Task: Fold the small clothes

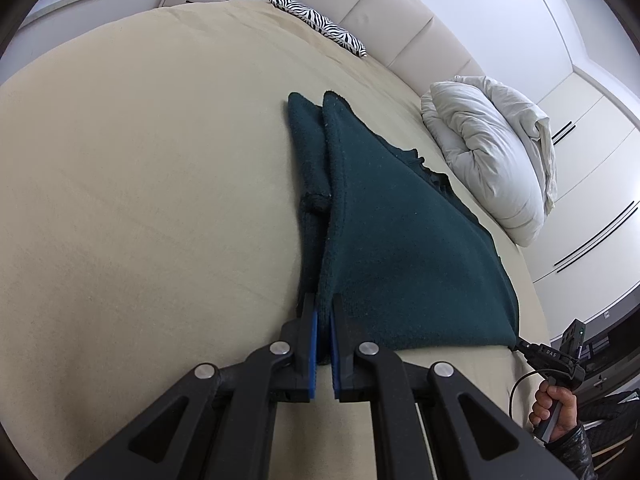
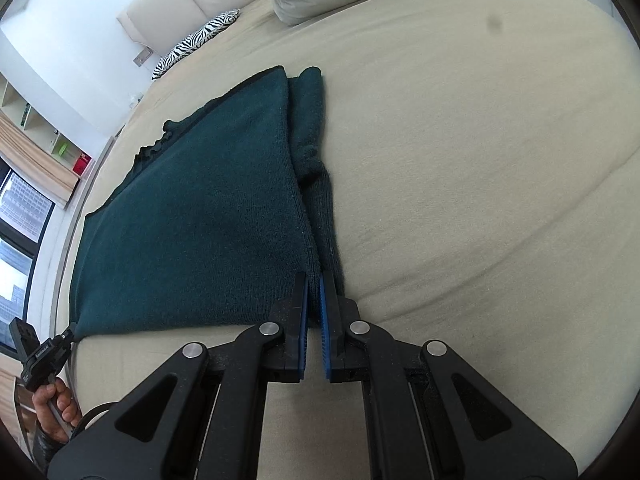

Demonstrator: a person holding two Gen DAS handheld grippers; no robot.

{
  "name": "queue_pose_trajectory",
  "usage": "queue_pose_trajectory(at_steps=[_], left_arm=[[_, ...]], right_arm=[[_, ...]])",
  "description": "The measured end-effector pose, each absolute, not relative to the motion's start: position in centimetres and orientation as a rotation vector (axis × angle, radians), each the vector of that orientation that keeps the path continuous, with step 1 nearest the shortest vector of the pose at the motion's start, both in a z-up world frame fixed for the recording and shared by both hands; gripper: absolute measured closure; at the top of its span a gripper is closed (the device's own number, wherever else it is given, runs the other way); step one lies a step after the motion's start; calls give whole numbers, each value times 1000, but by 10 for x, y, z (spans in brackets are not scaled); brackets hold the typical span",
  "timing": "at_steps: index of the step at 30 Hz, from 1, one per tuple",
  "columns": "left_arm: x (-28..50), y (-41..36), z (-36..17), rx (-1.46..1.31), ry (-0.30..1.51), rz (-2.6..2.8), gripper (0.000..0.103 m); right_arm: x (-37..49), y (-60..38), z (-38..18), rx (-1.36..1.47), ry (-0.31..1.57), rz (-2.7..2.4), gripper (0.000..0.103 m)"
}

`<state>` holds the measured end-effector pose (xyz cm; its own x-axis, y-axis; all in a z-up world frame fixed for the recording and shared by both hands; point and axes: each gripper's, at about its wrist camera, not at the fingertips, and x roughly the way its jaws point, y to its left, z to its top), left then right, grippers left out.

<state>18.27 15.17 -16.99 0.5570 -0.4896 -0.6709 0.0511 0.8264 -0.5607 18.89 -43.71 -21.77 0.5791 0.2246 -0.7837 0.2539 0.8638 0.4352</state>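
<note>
A dark teal knit sweater [image 1: 400, 240] lies on the beige bed, its sleeves folded in along both sides. My left gripper [image 1: 323, 312] is shut on the sweater's near left hem corner, with cloth pinched between the blue pads. My right gripper [image 2: 314, 284] is shut on the near right hem corner of the sweater [image 2: 200, 220]. The hem stretches between the two grippers just above the sheet. Each gripper also shows at the edge of the other's view, the right one [image 1: 520, 346] and the left one [image 2: 70, 334], each touching a hem corner.
The beige bed sheet [image 1: 140, 200] spreads wide around the sweater. A white pillow [image 1: 488, 152] lies by the padded headboard [image 1: 400, 12], and a zebra-print cushion [image 1: 320, 24] sits further along. Wardrobe doors [image 1: 592, 200] and a window [image 2: 16, 232] flank the bed.
</note>
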Motion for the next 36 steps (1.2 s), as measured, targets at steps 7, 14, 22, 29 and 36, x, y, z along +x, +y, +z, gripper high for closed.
queue_pose_trajectory(at_steps=[7, 14, 22, 29, 36], left_arm=[[183, 153, -171, -527, 938, -333, 96], [184, 156, -174, -541, 942, -339, 96], [181, 165, -171, -600, 937, -347, 93], [159, 169, -126, -538, 845, -263, 85], [193, 104, -91, -396, 758, -350, 72]], right_arm=[[187, -439, -218, 566, 965, -18, 99], [189, -435, -215, 549, 983, -31, 99], [189, -444, -217, 632, 1003, 18, 98], [178, -454, -186, 646, 971, -54, 88], [222, -408, -146, 554, 908, 72, 88]])
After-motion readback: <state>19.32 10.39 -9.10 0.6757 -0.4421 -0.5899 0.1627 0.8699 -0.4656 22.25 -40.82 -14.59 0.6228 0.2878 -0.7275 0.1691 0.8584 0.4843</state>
